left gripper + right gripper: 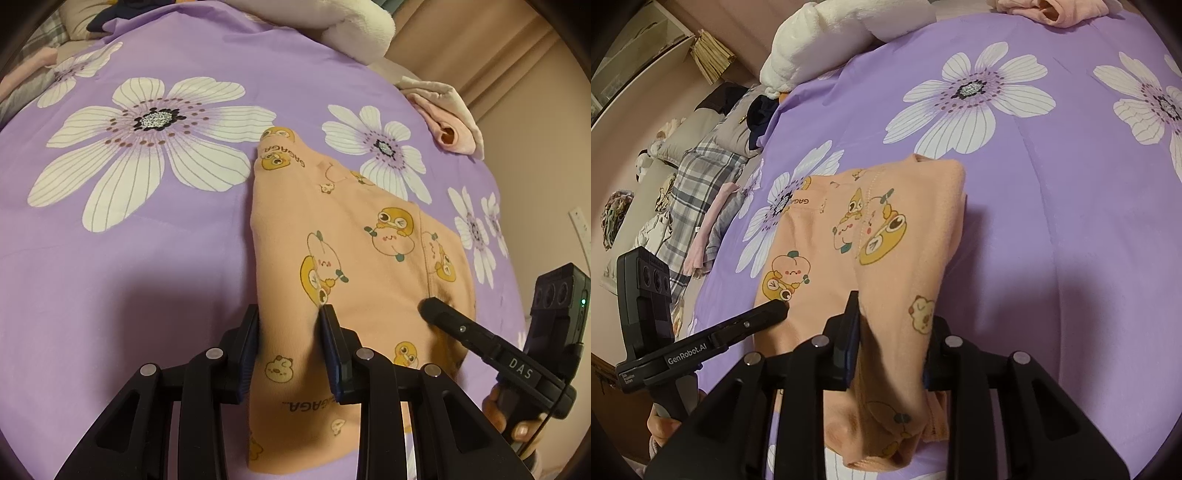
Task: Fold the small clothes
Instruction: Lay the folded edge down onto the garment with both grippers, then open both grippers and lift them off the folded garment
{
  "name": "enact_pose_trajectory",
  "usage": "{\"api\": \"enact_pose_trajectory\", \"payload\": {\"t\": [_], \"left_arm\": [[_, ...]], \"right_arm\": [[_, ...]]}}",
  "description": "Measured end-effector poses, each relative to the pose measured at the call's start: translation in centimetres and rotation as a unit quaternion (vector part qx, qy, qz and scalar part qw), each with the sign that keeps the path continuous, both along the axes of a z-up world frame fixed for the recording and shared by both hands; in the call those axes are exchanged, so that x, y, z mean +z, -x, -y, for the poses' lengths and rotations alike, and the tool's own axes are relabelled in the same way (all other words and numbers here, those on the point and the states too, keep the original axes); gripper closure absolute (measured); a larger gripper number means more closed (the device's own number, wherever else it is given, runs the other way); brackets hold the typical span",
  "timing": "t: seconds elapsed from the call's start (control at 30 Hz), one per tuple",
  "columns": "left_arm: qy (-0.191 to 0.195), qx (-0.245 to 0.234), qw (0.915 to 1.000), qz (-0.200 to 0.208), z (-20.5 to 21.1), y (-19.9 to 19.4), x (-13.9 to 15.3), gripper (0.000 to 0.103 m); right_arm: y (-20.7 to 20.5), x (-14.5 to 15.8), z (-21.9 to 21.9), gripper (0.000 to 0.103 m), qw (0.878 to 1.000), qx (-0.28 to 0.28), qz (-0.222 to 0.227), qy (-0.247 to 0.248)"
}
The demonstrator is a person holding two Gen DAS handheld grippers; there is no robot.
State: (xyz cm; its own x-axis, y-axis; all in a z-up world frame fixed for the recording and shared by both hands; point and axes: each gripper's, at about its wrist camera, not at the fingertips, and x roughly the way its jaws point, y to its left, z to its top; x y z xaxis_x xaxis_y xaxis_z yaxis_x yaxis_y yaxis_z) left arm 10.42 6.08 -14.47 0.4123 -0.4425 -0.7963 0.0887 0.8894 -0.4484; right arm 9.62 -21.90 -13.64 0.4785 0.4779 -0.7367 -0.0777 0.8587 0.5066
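A purple bedsheet (147,258) printed with big white daisies covers the bed, smooth and matte, with only a few soft creases. On it, right under both tools, lies the small peach garment (343,236), a soft knit dotted with yellow cartoon ducks and peaches. The left gripper (290,325) has its jaws parted, with a raised ridge of the peach cloth between them. The right gripper (892,328) likewise stands spread around a bunched fold of the same garment, the cloth humped up and draped over its right finger; whether either is pinching tight, I cannot tell. From the left camera the garment stretches away toward twelve o'clock, tapering to a narrow end. Beyond it, at two o'clock, sits a crumpled pink cloth (450,122) at the sheet's edge. At twelve o'clock a fluffy cream blanket (354,26) lies rolled. From the right camera, at nine o'clock, a grey plaid cloth (690,192) lies rumpled along the bedside.
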Motion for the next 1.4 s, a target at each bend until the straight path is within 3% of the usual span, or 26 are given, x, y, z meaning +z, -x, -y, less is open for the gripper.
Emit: {"api": "enact_pose_trajectory", "payload": {"t": [0.93,1.23,1.4], "left_arm": [[-0.049,0.012,0.9984,0.024,-0.4,3.1,1.7,0.072],[-0.059,0.015,0.9976,0.034,-0.3,4.1,2.4,0.072],[-0.063,0.001,0.9955,0.071,0.7,5.3,3.6,0.072]], "right_arm": [[2.7,0.9,2.3,0.072,0.999,-0.039,0.012,0.023],[3.9,2.5,2.2,0.072,0.997,-0.046,0.044,0.052],[4.9,4.2,0.3,0.075,0.992,-0.015,0.096,0.08]]}}
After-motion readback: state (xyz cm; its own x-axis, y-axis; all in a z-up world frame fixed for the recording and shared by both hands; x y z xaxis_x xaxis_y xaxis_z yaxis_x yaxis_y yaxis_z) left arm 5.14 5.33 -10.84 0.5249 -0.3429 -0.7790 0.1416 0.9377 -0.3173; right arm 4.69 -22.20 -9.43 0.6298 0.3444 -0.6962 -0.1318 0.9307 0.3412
